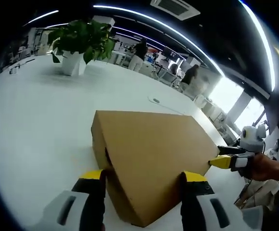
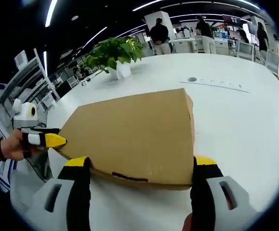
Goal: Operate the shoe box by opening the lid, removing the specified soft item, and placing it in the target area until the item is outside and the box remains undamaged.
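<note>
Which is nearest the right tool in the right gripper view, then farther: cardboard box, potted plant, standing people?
1. Cardboard box: between the right tool jaws.
2. Potted plant: on the table beyond the box, upper left.
3. Standing people: past the table, at top.

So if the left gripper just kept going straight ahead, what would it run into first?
The box. The left gripper is open with its fingers either side of the near corner, so pushing on would likely meet that cardboard edge at once. Depth is hard to judge here.
</note>
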The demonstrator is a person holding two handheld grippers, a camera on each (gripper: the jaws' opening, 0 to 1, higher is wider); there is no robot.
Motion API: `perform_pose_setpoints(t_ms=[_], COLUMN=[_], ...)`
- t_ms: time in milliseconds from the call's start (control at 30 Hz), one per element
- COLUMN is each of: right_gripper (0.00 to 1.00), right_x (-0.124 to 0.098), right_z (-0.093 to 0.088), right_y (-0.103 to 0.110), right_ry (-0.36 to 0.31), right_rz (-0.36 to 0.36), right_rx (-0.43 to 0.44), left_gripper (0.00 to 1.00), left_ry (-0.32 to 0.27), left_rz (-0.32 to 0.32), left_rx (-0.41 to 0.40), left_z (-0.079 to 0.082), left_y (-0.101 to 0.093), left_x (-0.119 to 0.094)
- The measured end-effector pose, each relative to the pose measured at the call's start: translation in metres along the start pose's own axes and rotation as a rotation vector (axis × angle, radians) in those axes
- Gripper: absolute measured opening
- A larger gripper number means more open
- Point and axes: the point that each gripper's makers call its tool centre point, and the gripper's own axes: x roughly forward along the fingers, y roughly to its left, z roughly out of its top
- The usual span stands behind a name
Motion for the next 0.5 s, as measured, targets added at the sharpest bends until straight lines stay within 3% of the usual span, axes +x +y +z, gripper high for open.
perform_pose_setpoints(t_ms=[500], right_gripper=[0.80], right_x=[0.010], right_z=[-0.009], right_y=[0.035], right_ry=[0.024], right_rz=[0.031], right_rx=[-0.016], left_gripper=[0.64], left_ry=[0.010], left_rz=[0.022], left_rx=[-0.014], left_z=[-0.008], left_y=[0.024], left_x=[-0.030])
